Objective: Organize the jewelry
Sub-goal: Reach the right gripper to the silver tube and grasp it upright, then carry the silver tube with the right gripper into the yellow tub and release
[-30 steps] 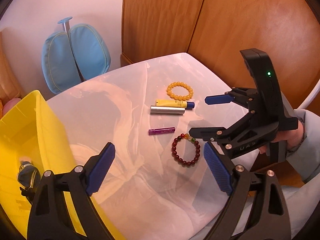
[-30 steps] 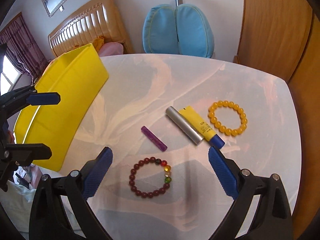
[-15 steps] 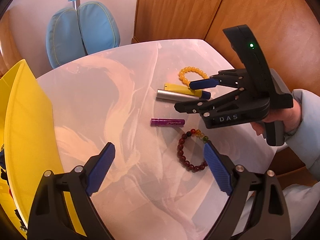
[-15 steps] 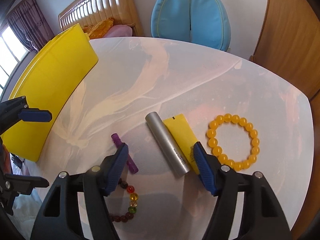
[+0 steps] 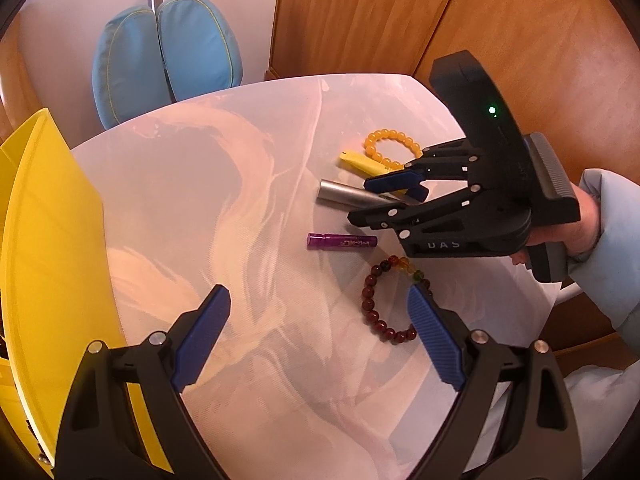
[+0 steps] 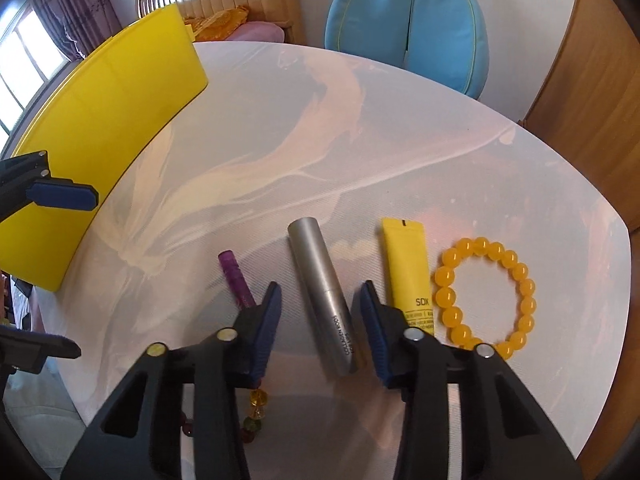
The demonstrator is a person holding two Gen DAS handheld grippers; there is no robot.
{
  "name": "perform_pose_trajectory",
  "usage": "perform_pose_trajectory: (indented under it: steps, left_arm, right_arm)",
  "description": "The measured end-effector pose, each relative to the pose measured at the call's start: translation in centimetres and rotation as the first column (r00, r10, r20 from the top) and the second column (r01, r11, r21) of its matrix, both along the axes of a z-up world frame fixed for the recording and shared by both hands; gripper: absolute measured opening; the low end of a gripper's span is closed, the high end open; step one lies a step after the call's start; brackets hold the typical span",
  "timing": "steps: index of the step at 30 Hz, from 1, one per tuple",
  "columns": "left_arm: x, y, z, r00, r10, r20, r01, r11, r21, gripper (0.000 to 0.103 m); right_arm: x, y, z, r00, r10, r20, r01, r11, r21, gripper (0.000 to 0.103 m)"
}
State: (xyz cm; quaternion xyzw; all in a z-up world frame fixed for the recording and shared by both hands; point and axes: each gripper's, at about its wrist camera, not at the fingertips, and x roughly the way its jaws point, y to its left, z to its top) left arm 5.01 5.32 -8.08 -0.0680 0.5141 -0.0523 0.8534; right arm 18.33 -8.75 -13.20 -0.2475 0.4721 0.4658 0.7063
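Note:
A silver tube (image 6: 326, 294) lies on the white table (image 6: 360, 140), also in the left wrist view (image 5: 344, 196). My right gripper (image 6: 320, 328) is open, its jaws on either side of the tube's near end, not closed on it; it shows in the left wrist view (image 5: 362, 198). A yellow tube (image 6: 408, 272), a yellow bead bracelet (image 6: 486, 296) and a purple tube (image 5: 342, 241) lie beside it. A dark red bead bracelet (image 5: 390, 300) lies near my open, empty left gripper (image 5: 320, 330).
A yellow bin (image 5: 44, 248) stands at the table's left edge, also in the right wrist view (image 6: 100, 132). A blue padded chair (image 6: 412, 20) stands behind the table. Wooden cabinet doors (image 5: 400, 20) rise at the far right.
My right gripper has moved forward and lower over the silver tube, and its jaws have narrowed around it. My left gripper has stayed open, shifting slightly.

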Motion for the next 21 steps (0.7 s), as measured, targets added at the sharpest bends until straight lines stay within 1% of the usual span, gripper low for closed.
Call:
perform_pose_trajectory:
  steps: [2, 3, 6, 8, 12, 15, 17, 21]
  left_arm:
    - [-0.1, -0.1, 0.1, 1.0, -0.013, -0.004, 0.014, 1.0, 0.004, 0.088]
    - [-0.2, -0.1, 0.1, 1.0, -0.021, -0.005, 0.021, 1.0, 0.006, 0.088]
    - [-0.4, -0.3, 0.5, 0.999, -0.043, -0.001, 0.043, 0.999, 0.004, 0.088]
    - [-0.6, -0.4, 1.2, 0.998, -0.061, 0.027, 0.061, 0.998, -0.002, 0.088]
    - [-1.4, 0.0, 3.8, 0.99, -0.084, 0.112, 0.086, 0.996, -0.014, 0.088]
    - [-2.2, 1.1, 6.1, 0.981, -0.076, 0.176, 0.079, 0.997, -0.009, 0.088]
    - [-3.1, 2.2, 7.7, 0.975, -0.059, 0.215, 0.059, 0.998, 0.005, 0.088]
    - [-5.5, 6.0, 10.6, 0.959, 0.013, 0.282, -0.028, 0.998, 0.05, 0.088]
  right_arm:
    - [-0.6, 0.3, 0.1, 0.999, 0.019, 0.046, -0.018, 0.999, -0.027, 0.021]
    - [-0.8, 0.3, 0.1, 0.999, 0.023, 0.048, -0.022, 0.999, -0.03, 0.019]
    - [-1.3, 0.1, 0.3, 0.998, 0.005, 0.056, -0.004, 1.0, -0.028, 0.018]
    - [-1.4, -0.6, 1.3, 0.998, -0.037, 0.042, 0.037, 0.999, 0.012, 0.018]
    - [-2.7, -2.0, 4.9, 0.995, -0.092, 0.05, 0.086, 0.99, 0.108, 0.018]
    - [-4.3, -2.3, 8.3, 0.992, -0.115, 0.042, 0.104, 0.974, 0.201, 0.018]
    - [-5.1, -1.4, 10.1, 0.994, -0.104, 0.026, 0.095, 0.963, 0.254, 0.018]
    - [-7.9, 1.9, 13.1, 0.998, -0.027, 0.059, 0.008, 0.957, 0.289, 0.018]
